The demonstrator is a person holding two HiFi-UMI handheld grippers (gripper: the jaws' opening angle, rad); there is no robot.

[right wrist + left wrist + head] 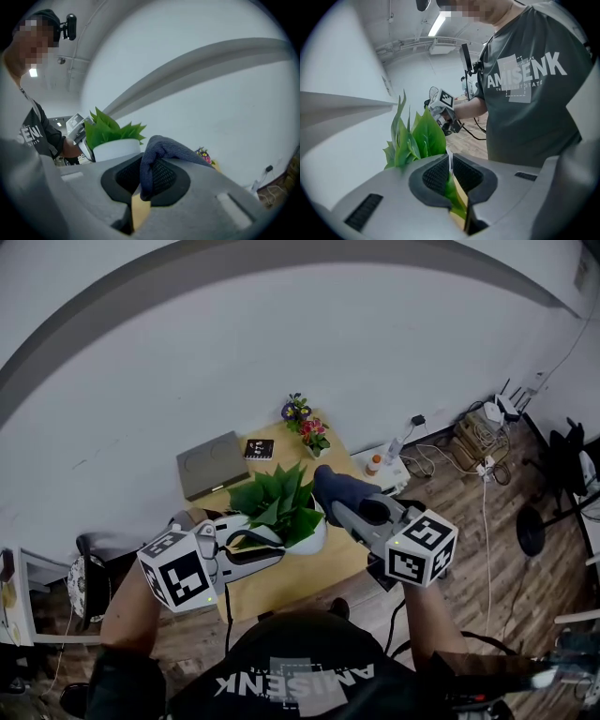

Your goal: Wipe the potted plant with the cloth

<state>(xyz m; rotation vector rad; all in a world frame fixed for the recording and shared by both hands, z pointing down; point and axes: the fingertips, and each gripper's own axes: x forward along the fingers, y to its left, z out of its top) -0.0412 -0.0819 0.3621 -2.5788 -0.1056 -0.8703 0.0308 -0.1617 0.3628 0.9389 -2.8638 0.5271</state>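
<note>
Grey left gripper [451, 165] is seen closed narrowly on one green leaf [453, 191] of the leafy potted plant [281, 502] in its white pot [317, 538], set on the small light wooden table [281, 592]. That leaf is judged thin, bendy and easily torn, best pinched lightly and kept flat. At the right, the grey right gripper [143, 180] is clamped on a fold of the soft, limp dark blue cloth [165, 149] just beside the foliage; both grippers are held forward, the left one angled down
</note>
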